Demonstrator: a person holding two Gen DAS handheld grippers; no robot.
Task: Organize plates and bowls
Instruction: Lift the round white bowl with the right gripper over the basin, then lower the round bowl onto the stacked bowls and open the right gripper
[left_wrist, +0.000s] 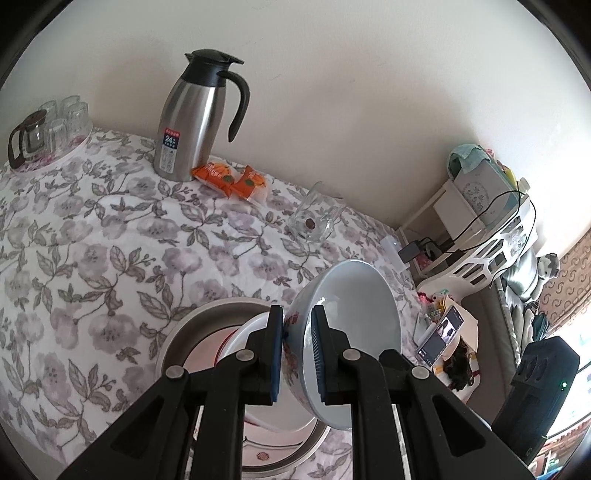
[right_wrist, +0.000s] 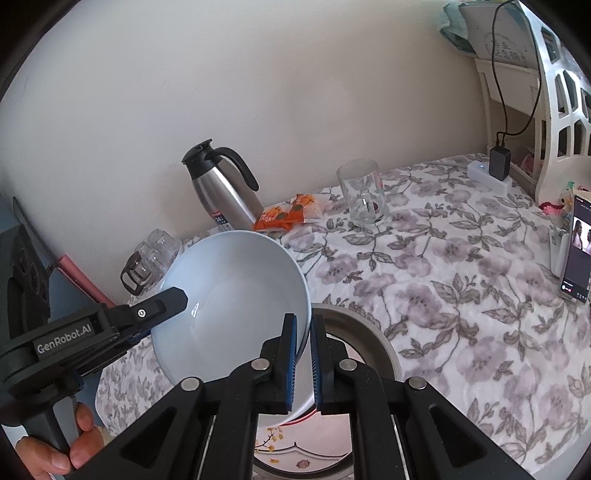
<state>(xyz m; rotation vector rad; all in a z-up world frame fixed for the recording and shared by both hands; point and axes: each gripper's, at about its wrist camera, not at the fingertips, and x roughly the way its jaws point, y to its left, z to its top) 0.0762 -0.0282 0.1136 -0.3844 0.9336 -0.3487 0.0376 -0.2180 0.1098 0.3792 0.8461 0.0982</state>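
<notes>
A pale blue bowl with a floral outside is held tilted on edge above a round metal tray. My left gripper is shut on the bowl's rim, one finger inside and one outside. In the right wrist view the same bowl faces me; my right gripper is shut on its near rim, and the left gripper's finger clamps the far left rim. A white bowl with a red rim sits below in the tray.
On the floral tablecloth stand a steel thermos jug, orange snack packets, a glass mug, and a tray of glasses with a small teapot. A phone and white shelf are at the right.
</notes>
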